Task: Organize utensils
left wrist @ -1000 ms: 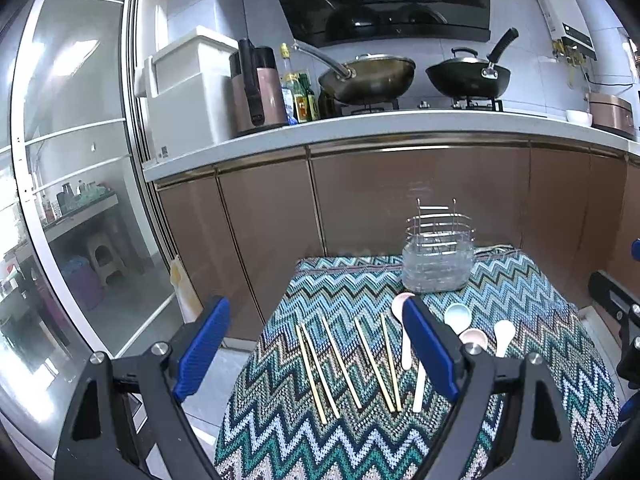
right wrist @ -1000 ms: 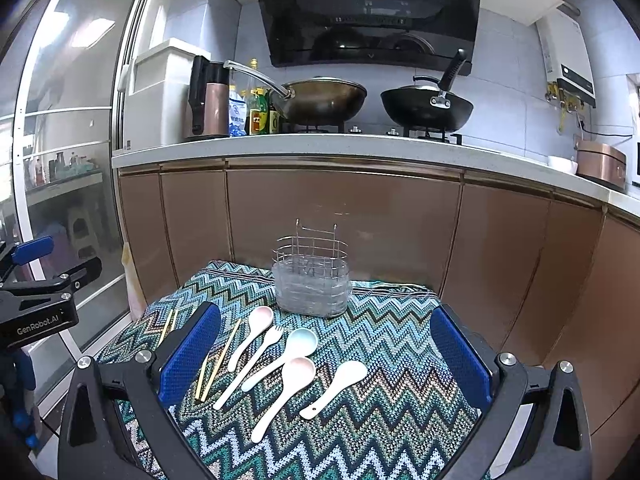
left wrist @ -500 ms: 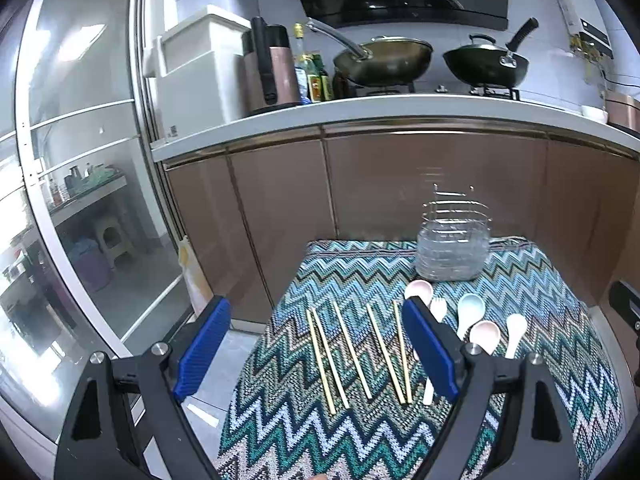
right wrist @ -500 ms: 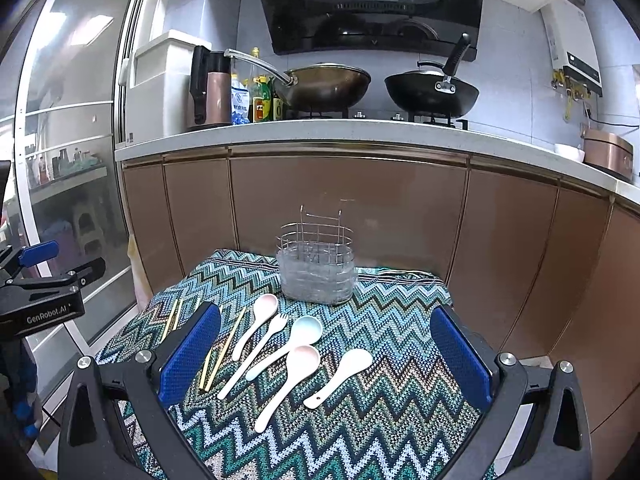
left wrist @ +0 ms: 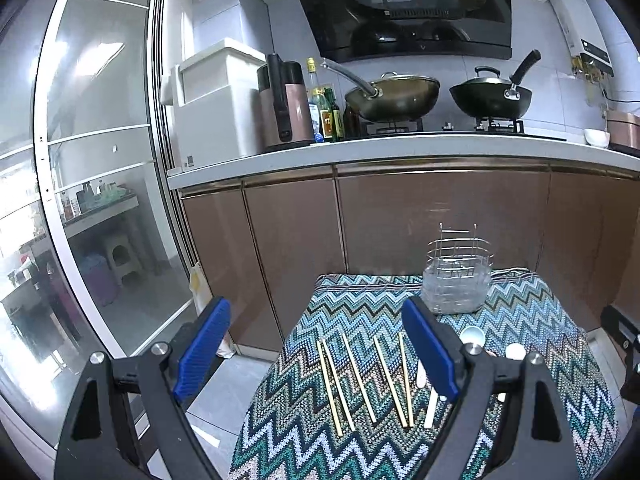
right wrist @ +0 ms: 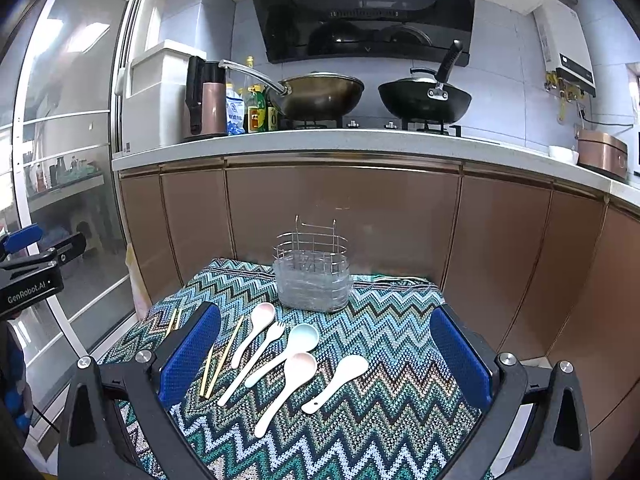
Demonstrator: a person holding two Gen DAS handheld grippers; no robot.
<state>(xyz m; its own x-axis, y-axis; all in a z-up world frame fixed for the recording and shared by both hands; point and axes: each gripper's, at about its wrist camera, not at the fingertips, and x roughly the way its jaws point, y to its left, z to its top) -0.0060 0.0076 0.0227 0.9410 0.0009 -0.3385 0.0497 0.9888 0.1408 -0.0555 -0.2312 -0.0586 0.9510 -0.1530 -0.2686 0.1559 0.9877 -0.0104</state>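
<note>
Several wooden chopsticks (left wrist: 360, 380) lie side by side on the zigzag cloth (left wrist: 540, 340). In the right wrist view, several pastel spoons (right wrist: 298, 340) and a small white fork (right wrist: 256, 360) lie on the cloth (right wrist: 380, 420) beside some chopsticks (right wrist: 222, 356). A wire utensil holder with a clear base (right wrist: 313, 276) stands upright at the far edge; it also shows in the left wrist view (left wrist: 457, 280). My left gripper (left wrist: 316, 352) is open and empty above the cloth's left edge. My right gripper (right wrist: 324, 356) is open and empty above the spoons.
Brown cabinet fronts (right wrist: 340, 216) stand right behind the small table. The counter above holds two woks (right wrist: 424, 98), bottles and a kettle (right wrist: 206, 100). A glass sliding door (left wrist: 100, 200) and open floor lie to the left.
Both grippers have tilted and shifted slightly, so the table sits lower and further right in the left wrist view. Nothing on the cloth has moved. Both grippers stay open.
</note>
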